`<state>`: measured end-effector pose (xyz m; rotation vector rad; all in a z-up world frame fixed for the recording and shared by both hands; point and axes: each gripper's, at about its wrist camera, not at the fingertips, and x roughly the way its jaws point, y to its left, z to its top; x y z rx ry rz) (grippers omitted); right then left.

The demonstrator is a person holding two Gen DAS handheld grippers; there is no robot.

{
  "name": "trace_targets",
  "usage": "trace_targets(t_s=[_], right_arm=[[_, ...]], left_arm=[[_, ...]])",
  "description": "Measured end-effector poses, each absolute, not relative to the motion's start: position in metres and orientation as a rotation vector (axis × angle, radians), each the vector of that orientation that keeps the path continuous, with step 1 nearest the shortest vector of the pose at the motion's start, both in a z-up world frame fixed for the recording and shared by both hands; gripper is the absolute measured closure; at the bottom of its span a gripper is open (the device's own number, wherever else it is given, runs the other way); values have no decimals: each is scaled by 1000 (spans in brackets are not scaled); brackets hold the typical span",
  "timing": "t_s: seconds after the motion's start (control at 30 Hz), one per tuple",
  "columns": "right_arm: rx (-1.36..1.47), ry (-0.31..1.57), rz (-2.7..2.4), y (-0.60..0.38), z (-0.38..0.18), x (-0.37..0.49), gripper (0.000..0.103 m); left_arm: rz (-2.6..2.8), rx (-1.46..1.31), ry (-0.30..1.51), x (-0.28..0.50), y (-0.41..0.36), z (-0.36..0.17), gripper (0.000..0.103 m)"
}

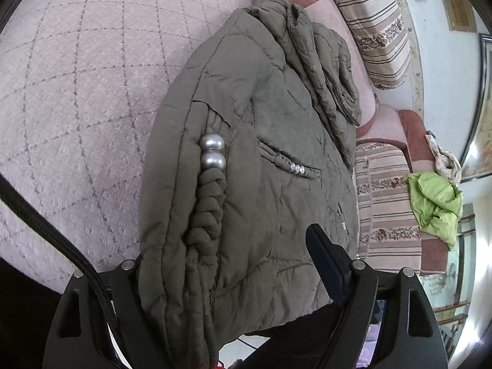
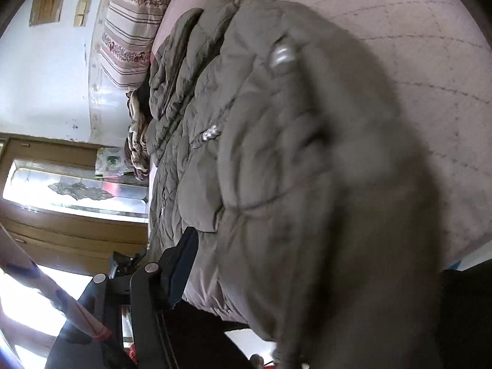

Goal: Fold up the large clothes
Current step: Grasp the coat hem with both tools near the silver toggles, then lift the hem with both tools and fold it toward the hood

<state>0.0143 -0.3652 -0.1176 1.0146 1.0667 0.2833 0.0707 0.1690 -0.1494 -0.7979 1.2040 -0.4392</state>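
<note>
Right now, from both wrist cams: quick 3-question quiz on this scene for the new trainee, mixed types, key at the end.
1. True or false: the olive quilted jacket lies on the pink quilted cover.
2. In the left wrist view, which is on the sofa arm at the right? A) lime-green garment B) blue towel C) black bag
3. Fill in: the braided trim on the jacket carries two large silver ____ at its top.

Key
1. True.
2. A, the lime-green garment.
3. Beads; a smaller set sits on the other pocket.
</note>
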Motion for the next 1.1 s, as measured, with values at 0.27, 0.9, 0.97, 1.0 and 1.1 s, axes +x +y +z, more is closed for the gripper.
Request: trace_targets(t_s=[0.27, 0.9, 0.97, 1.0, 1.1], right_arm=[[923, 1064, 223, -341, -108, 33, 46], [842, 919, 210, -354, -24, 20, 85], [830, 916, 213, -353, -18, 13, 85], [828, 917, 215, -354, -16, 11, 85], [810, 921, 224, -353, -11, -2, 85]], left_arm=[[-309, -461, 1237, 72, 121, -132, 16], [-254, -534, 1106, 46, 143, -38, 88], [-257, -542, 1111, 43, 144, -37, 88], [-257, -545, 1113, 42, 145, -36, 88], [-263, -569, 1121, 35, 152, -36, 88]])
